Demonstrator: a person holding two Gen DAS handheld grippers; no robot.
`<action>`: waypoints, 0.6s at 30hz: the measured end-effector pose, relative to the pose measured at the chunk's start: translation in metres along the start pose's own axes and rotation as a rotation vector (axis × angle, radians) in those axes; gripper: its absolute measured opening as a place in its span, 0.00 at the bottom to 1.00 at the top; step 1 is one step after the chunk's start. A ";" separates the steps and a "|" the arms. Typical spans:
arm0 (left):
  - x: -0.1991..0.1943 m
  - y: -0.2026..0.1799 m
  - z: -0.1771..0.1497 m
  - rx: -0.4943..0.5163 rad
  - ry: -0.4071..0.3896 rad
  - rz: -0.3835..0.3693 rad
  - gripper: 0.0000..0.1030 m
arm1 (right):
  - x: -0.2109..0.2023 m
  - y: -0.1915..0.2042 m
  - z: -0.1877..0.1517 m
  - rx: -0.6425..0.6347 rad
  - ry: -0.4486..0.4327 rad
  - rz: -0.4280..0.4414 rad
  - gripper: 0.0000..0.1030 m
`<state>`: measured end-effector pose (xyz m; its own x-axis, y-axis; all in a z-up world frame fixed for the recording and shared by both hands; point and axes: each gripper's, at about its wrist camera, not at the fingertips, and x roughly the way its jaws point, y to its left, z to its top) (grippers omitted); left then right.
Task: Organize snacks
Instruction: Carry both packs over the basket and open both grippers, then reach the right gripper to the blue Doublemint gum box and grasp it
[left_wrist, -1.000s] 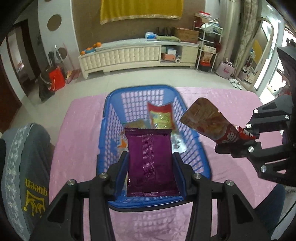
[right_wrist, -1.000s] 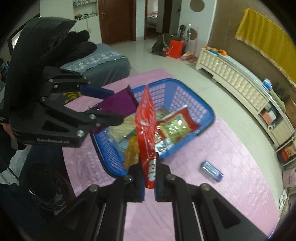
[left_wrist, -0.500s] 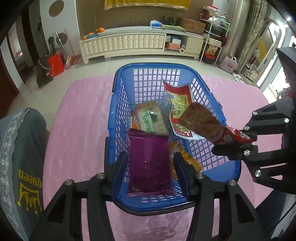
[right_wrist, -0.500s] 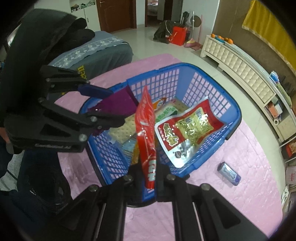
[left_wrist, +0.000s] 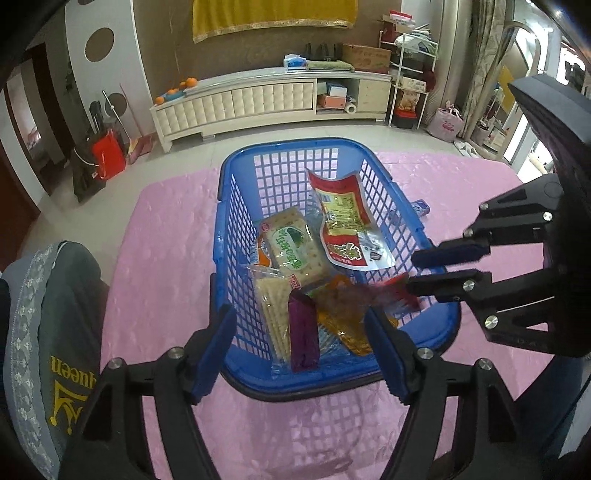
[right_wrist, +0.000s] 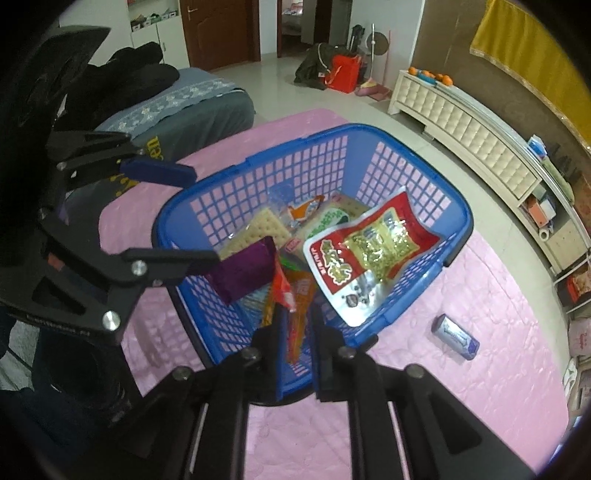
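Note:
A blue basket (left_wrist: 225, 229) (right_wrist: 458, 206) stands on the pink tablecloth (left_wrist: 159, 258) with several snack packs inside. My left gripper (left_wrist: 301, 350) (right_wrist: 203, 216) hangs over its near end with jaws opening. The purple packet (left_wrist: 303, 332) (right_wrist: 243, 273) lies loose between them in the basket, clear of both pads. My right gripper (right_wrist: 297, 332) (left_wrist: 412, 271) is over the basket's right rim, jaws opening too. The red packet (right_wrist: 284, 288) (left_wrist: 373, 299) is slipping down between its fingers, blurred, toward the other packs.
In the basket lie a green-labelled cracker pack (left_wrist: 291, 247), a red and yellow snack bag (left_wrist: 343, 221) (right_wrist: 369, 254) and an orange packet (left_wrist: 343, 325). A small blue-white pack (right_wrist: 456, 336) lies on the cloth beside the basket. A grey cushioned seat (left_wrist: 48, 332) is at the left.
Both grippers came down over the basket and their jaws spread. The purple packet dropped out of the left grip into the basket, and the red packet is sliding from the right one.

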<state>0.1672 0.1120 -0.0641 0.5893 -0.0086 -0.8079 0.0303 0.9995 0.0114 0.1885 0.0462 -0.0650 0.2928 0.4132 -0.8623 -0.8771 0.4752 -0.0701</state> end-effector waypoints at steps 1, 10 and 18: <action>-0.002 0.000 -0.001 0.001 -0.002 -0.002 0.68 | -0.002 0.000 -0.001 0.005 -0.007 -0.009 0.34; -0.017 -0.010 0.006 0.008 -0.033 -0.014 0.68 | -0.029 -0.009 -0.006 0.067 -0.073 -0.016 0.68; -0.033 -0.017 0.029 0.007 -0.078 -0.032 0.78 | -0.061 -0.030 -0.010 0.125 -0.148 -0.017 0.76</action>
<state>0.1711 0.0941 -0.0204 0.6490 -0.0431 -0.7596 0.0557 0.9984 -0.0091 0.1931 -0.0006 -0.0153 0.3680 0.5096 -0.7777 -0.8203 0.5718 -0.0135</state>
